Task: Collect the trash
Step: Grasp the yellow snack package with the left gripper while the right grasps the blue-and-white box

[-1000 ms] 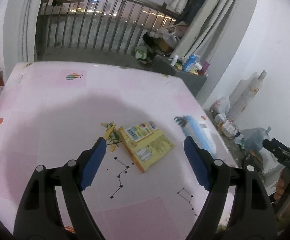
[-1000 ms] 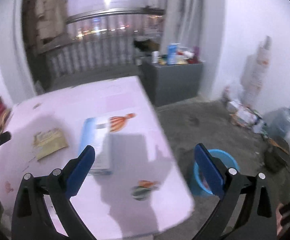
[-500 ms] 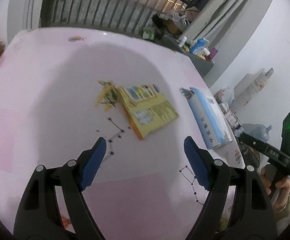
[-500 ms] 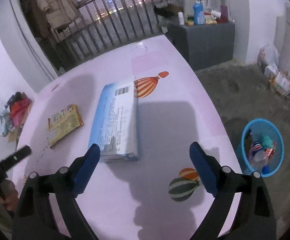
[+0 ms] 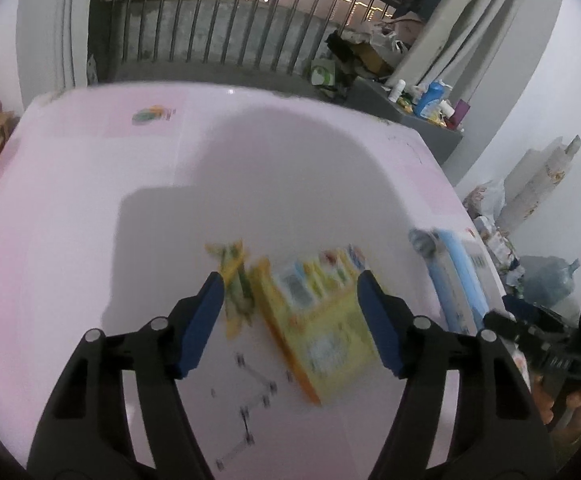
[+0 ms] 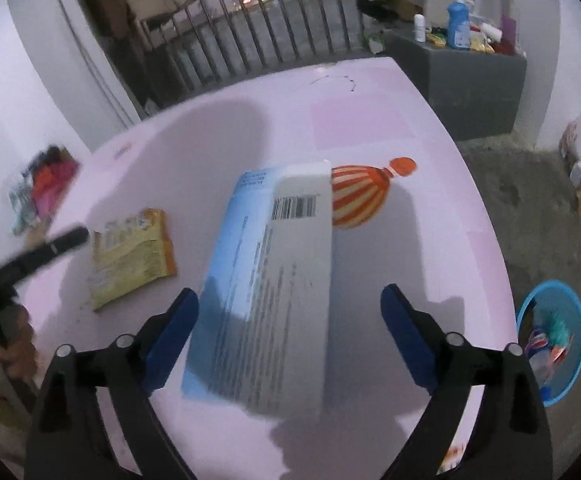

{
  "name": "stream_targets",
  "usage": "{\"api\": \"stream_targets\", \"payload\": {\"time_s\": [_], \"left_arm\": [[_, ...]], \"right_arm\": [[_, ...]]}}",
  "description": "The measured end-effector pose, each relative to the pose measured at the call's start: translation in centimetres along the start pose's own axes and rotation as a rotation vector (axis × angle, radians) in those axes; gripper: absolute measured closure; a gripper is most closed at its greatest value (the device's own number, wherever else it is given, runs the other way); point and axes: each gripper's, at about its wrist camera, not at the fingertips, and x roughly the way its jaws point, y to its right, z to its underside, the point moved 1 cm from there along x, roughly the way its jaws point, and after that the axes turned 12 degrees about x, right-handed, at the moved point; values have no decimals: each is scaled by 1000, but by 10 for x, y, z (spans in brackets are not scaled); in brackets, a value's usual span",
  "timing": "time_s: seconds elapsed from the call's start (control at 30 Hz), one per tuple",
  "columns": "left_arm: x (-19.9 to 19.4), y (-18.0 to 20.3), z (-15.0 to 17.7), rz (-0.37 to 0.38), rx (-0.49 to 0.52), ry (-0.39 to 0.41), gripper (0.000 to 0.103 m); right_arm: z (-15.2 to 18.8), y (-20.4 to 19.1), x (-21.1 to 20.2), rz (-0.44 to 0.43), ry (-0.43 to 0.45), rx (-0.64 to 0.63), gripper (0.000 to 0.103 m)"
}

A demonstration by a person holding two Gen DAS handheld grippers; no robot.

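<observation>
A yellow snack wrapper [image 5: 314,320] lies flat on the pink table [image 5: 130,200], with small yellow-green scraps [image 5: 234,276] just left of it. My left gripper [image 5: 290,324] is open, its blue jaws either side of the wrapper, just above it. A flat blue and white packet [image 6: 270,288] lies near the table's right edge; it also shows in the left wrist view [image 5: 458,276]. My right gripper [image 6: 290,340] is open, jaws wide around the packet's near end. The wrapper also shows in the right wrist view [image 6: 130,256], left of the packet.
A blue waste basket [image 6: 550,340] with trash in it stands on the floor right of the table. A grey cabinet [image 6: 470,68] with bottles stands at the back right. A metal railing [image 5: 230,36] runs behind the table. Bags and a water jug [image 5: 546,280] sit on the floor.
Both grippers have moved forward and lower. The left now has the yellow wrapper between its open jaws. The right now has the blue packet between its open jaws.
</observation>
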Motion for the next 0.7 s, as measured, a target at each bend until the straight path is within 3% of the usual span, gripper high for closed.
{"api": "stream_targets", "payload": {"time_s": [0.07, 0.23, 0.3, 0.7], "left_arm": [[11, -2, -11, -2, 32, -11, 41], [48, -17, -23, 13, 30, -132, 66], [47, -18, -18, 37, 7, -133, 68], [5, 3, 40, 141, -42, -163, 72]], "right_arm": [[-1, -4, 7, 2, -19, -16, 12], [1, -14, 12, 18, -37, -70, 14], [2, -14, 9, 17, -33, -72, 26], [30, -2, -16, -30, -69, 3, 30]]}}
